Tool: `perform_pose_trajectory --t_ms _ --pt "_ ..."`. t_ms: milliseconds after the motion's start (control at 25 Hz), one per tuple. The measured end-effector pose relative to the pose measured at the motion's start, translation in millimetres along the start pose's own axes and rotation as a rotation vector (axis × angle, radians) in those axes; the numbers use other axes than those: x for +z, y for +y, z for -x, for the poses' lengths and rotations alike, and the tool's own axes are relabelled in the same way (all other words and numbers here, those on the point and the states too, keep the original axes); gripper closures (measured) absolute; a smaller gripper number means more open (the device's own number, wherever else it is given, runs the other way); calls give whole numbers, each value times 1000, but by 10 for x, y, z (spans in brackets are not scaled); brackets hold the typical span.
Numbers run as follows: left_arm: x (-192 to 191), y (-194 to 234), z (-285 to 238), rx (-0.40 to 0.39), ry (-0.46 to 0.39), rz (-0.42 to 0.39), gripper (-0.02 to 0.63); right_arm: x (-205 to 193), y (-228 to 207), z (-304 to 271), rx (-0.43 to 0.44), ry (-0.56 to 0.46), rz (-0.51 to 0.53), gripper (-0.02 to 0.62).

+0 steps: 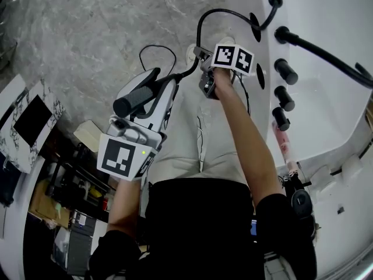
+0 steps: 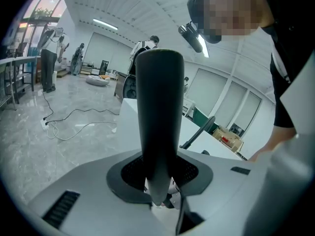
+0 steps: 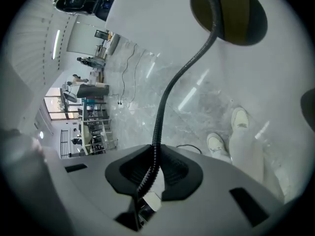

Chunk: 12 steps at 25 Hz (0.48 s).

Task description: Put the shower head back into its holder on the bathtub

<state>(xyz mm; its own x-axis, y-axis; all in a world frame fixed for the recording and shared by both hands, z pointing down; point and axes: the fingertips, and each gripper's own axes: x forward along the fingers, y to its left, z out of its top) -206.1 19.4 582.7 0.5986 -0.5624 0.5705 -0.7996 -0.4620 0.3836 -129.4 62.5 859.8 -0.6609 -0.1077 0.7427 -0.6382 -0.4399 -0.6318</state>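
Head view: shower head (image 1: 133,100) held above the floor, left of the bathtub (image 1: 326,22).
Left gripper (image 1: 152,89) pinches its stiff, smooth black handle; right gripper (image 1: 202,60) clamps the flexible hose (image 1: 205,17). Probably light but slippery, so mid-handle is the best place to hold it.

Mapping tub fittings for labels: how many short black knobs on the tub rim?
3, in a row along the tub rim in head view: top knob, middle knob, bottom knob, all below the long spout. The right arm may hide others.
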Motion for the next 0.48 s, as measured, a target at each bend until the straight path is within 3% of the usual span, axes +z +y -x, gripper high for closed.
perform_pose_trajectory --t_ms 120,320,480 --pt "192 -23 54 -3 -16 -5 483 74 183 167 -3 -28 51 531" --pt "781 -108 127 7 -140 1 483 205 536 541 8 -81 103 531" --pt "1117 -239 285 -10 -174 -12 483 267 802 924 14 -136 133 531"
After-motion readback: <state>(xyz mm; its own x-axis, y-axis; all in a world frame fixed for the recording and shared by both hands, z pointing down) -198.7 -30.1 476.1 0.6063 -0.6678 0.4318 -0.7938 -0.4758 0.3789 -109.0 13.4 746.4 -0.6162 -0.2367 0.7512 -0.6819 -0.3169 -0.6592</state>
